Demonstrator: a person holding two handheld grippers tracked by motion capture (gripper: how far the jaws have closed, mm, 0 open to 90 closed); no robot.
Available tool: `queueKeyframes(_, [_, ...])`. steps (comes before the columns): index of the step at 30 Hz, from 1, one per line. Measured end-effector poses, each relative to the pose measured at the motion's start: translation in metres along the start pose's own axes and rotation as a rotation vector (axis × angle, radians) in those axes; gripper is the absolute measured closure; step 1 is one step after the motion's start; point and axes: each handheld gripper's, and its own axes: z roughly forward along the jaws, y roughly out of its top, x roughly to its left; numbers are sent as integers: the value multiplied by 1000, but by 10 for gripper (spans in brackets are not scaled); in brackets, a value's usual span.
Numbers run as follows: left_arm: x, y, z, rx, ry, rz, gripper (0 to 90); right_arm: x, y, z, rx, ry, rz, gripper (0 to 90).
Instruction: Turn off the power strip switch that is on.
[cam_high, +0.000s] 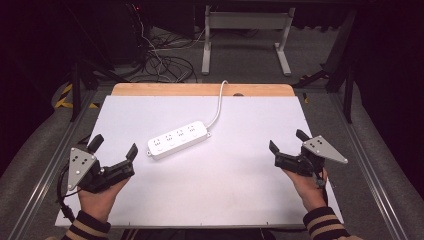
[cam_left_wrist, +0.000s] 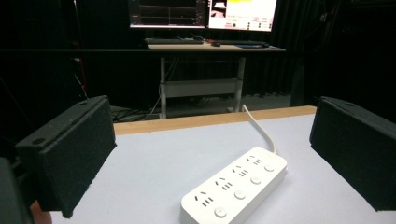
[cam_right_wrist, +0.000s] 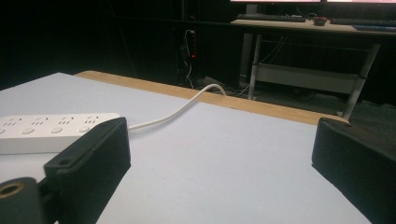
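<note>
Nearest the person, the left gripper (cam_high: 116, 146) is held in the left hand (cam_high: 97, 197) at the near left of the white power strip (cam_high: 178, 139), its jaws spread wide with nothing between them. The right gripper (cam_high: 288, 140) sits in the right hand (cam_high: 307, 187) well to the right of the power strip, jaws likewise apart and empty. Both hover over the white counter (cam_high: 225, 190), clear of the strip.

The power strip lies flat near the counter's middle, angled so its far end points up and to the right. In the left gripper view the power strip (cam_left_wrist: 236, 189) shows between the jaws, with four sockets, each with a round button beside it. Its white cable (cam_high: 218, 105) leaves the strip's far right end and curves away over the counter's wooden far edge (cam_high: 200, 89).

Beyond the power strip, past the counter, a white-legged desk (cam_left_wrist: 201, 70) stands on the floor carrying a keyboard (cam_left_wrist: 173, 41) and lit monitors (cam_left_wrist: 201, 14).
</note>
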Motion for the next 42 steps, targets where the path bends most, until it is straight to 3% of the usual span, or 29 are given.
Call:
queueKeyframes(2, [0, 0, 0, 12, -4, -1, 19, 0, 0, 0, 0, 1, 1, 50])
queueKeyframes(3, [0, 1, 0, 33, -11, 2, 82, -1, 0, 0, -2, 1, -1, 51])
queueKeyframes(4, [0, 3, 0, 54, -29, -3, 167, -1, 0, 0, -2, 2, -1, 52])
queueKeyframes(5, [6, 5, -1, 100, -144, -22, 318, 0, 0, 0, -1, 4, -1, 53])
queueKeyframes(7, [7, 4, -2, 97, -169, -33, 531, 0, 0, 0, 3, 5, -2, 55])
queueKeyframes(8, [7, 3, -3, 88, -178, -33, 691, 1, 0, 0, 2, 10, -4, 57])
queueKeyframes(10, [9, 2, -5, 77, -178, -26, 860, 1, 0, 0, -1, 14, -6, 63])
queueKeyframes(11, [10, 2, -5, 74, -175, -28, 895, 1, 0, 0, 0, 15, -5, 65])
queueKeyframes(19, [12, 5, -5, 70, -125, 13, 897, 2, 0, 0, 9, 17, -11, 73])
queueKeyframes(25, [19, 20, 4, 94, -99, 2, 897, 1, -1, 0, 19, 15, -9, 78])
queueKeyframes(31, [13, 42, 15, 117, -127, 38, 897, -3, -2, -1, 19, 10, 5, 79])
queueKeyframes(36, [-6, 55, 39, 155, -144, 94, 897, -1, 0, -2, 10, 11, 3, 80])
queueKeyframes(42, [-26, 62, 76, 245, -211, 133, 898, -2, 0, -3, 11, 13, 2, 80])
